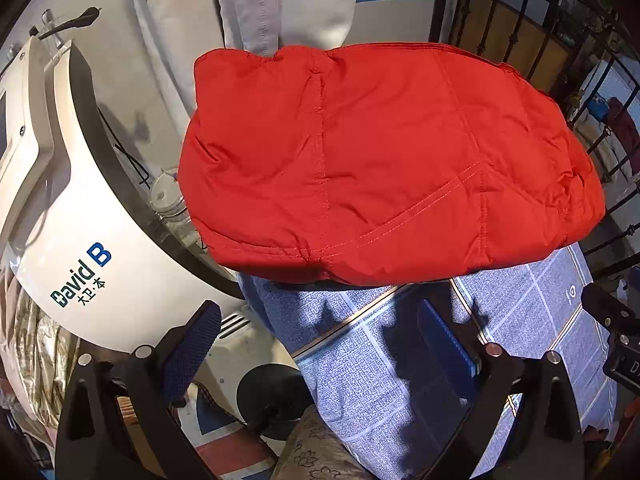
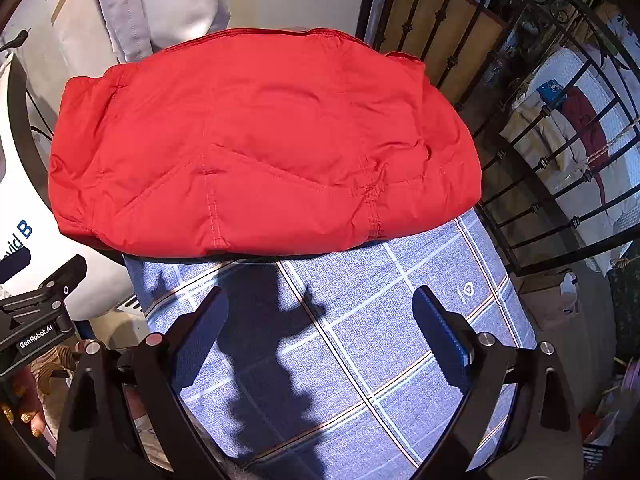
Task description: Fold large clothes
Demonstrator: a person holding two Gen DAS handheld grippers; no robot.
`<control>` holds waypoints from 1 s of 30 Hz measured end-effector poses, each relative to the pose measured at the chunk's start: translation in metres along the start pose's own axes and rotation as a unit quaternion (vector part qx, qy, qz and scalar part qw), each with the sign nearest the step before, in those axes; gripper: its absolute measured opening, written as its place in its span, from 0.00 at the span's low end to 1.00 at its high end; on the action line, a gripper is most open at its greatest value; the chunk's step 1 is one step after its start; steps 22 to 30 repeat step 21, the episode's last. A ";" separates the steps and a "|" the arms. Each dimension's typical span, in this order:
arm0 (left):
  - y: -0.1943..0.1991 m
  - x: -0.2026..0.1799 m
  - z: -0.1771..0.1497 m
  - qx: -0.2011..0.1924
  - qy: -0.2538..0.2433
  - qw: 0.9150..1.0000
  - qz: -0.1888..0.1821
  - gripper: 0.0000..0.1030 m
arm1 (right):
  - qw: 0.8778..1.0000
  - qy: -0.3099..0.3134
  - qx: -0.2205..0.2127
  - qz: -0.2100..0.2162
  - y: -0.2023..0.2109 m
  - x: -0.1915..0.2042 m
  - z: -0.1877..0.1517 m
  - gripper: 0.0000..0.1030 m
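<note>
A red padded jacket (image 1: 384, 160) lies folded into a compact bundle on the far part of a blue checked cloth-covered surface (image 1: 360, 360). It also shows in the right wrist view (image 2: 260, 144), on the same blue cloth (image 2: 352, 352). My left gripper (image 1: 320, 344) is open and empty, held above the near left edge of the cloth, short of the jacket. My right gripper (image 2: 320, 328) is open and empty above the bare cloth, just in front of the jacket's near hem. Neither gripper touches the jacket.
A white machine marked "David B" (image 1: 80, 248) stands close on the left, with a clear jar (image 1: 170, 200) beside the jacket. A black iron railing (image 2: 520, 140) runs along the right. White fabric (image 1: 280, 4) hangs behind. The other gripper's body (image 2: 36, 320) shows at left.
</note>
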State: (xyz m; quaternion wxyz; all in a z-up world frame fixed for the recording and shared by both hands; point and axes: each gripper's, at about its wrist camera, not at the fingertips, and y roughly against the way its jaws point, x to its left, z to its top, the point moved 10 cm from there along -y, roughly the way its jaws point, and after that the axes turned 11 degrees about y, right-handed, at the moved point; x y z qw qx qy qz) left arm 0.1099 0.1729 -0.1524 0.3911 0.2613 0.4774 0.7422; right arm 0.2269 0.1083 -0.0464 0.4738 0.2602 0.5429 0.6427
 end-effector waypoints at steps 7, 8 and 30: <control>0.002 0.001 0.000 -0.003 0.000 1.000 0.001 0.94 | 1.000 0.002 -0.002 0.000 0.000 0.000 0.001 0.89; 0.002 0.001 0.000 -0.003 0.000 1.000 0.001 0.94 | 1.000 0.002 -0.003 -0.001 0.000 -0.001 0.001 0.89; 0.002 -0.002 0.000 0.004 -0.001 1.000 -0.006 0.94 | 1.000 0.008 -0.004 -0.001 0.002 0.000 -0.001 0.89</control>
